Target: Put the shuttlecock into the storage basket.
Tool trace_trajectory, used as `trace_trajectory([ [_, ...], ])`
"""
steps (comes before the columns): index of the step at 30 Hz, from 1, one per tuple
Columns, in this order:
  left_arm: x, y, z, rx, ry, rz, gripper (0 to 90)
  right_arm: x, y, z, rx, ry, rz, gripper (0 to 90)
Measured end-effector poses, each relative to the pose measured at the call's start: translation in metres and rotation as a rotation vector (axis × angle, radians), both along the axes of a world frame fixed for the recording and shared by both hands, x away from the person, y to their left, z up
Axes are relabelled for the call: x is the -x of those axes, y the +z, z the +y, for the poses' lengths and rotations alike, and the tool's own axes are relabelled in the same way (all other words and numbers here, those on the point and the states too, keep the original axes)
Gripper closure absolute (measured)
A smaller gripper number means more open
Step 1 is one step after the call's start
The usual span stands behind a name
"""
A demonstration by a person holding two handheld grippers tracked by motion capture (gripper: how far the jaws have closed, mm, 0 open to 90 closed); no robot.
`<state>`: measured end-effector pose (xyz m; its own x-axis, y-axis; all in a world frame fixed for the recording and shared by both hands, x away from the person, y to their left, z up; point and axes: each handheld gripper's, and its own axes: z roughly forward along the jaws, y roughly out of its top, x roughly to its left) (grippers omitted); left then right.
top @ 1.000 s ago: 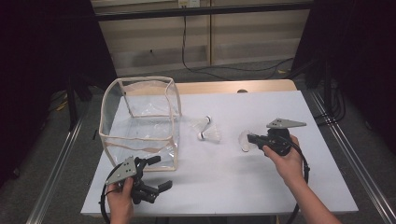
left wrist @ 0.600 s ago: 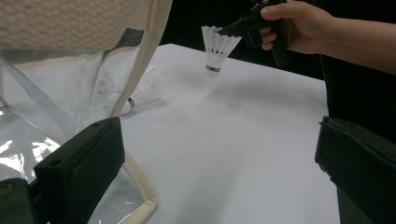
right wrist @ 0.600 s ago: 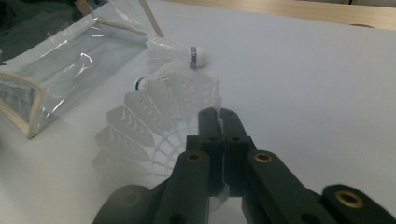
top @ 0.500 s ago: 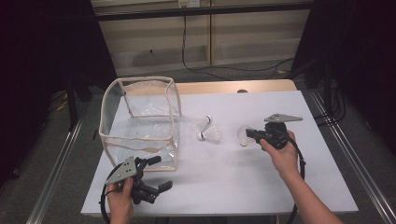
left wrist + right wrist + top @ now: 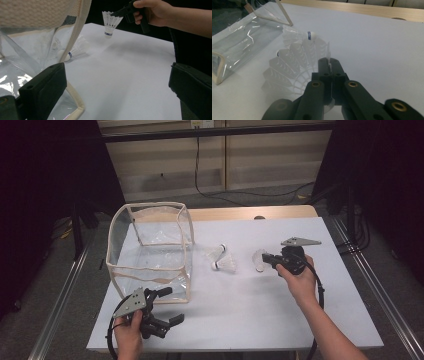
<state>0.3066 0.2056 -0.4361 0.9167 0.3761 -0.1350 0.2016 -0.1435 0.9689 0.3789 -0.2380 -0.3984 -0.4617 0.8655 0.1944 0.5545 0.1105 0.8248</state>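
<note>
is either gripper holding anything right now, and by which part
The right gripper is shut on a white shuttlecock, pinching the rim of its feather skirt, cork hanging down. The left gripper is open and holds nothing.

Each hand carried a black gripper: the left gripper [image 5: 172,305] and the right gripper [image 5: 267,261] both bore a grey three-cornered plate on top. A black cable trailed from each toward six o'clock. Brass-coloured rings sat in the right gripper's black links. Both forearms were bare, without sleeves.
</note>
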Motion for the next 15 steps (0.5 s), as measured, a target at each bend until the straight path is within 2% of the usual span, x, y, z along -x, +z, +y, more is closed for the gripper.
trace_trajectory([
  [12, -0.001, -0.001, 0.000, 0.000, -0.005, 0.003, 1.7, -0.012, -0.006, 0.005, -0.006, -0.011, 0.010, 89.5],
  [15, -0.001, -0.001, 0.000, 0.001, -0.008, 0.002, 1.7, -0.015, -0.007, 0.006, 0.012, -0.012, 0.010, 89.4],
])
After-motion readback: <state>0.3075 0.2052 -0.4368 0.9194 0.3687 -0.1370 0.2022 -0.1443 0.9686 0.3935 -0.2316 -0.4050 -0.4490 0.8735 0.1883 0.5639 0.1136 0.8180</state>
